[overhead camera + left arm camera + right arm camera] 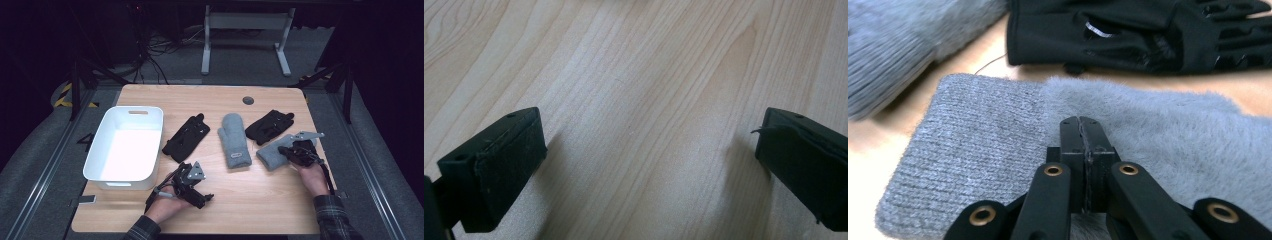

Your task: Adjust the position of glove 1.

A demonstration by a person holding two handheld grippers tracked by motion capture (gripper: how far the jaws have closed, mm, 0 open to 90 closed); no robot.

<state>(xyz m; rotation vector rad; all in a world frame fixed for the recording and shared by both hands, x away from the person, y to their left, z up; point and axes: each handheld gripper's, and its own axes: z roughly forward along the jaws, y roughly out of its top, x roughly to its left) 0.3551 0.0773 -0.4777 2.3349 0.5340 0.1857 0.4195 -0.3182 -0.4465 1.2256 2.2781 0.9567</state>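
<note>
Fingers L: left gripper point(192, 187) jaws spread wide, we're hovering over bare table point(634, 100).
Fingers R: right gripper point(1082, 131) jaws pressed together on grey mitten point(998, 145), at table's right.
Nearby: black glove point(1128, 30) lying just beyond.
Bin: white bin point(107, 165) sitting left.
Writing: we're reading none.

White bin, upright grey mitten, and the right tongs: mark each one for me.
white bin point(150, 111), high view, far rim beside the handle slot
upright grey mitten point(235, 142), high view, middle of its body
right tongs point(1081, 131), right gripper view, tips pressed together over the other grey mitten
</note>
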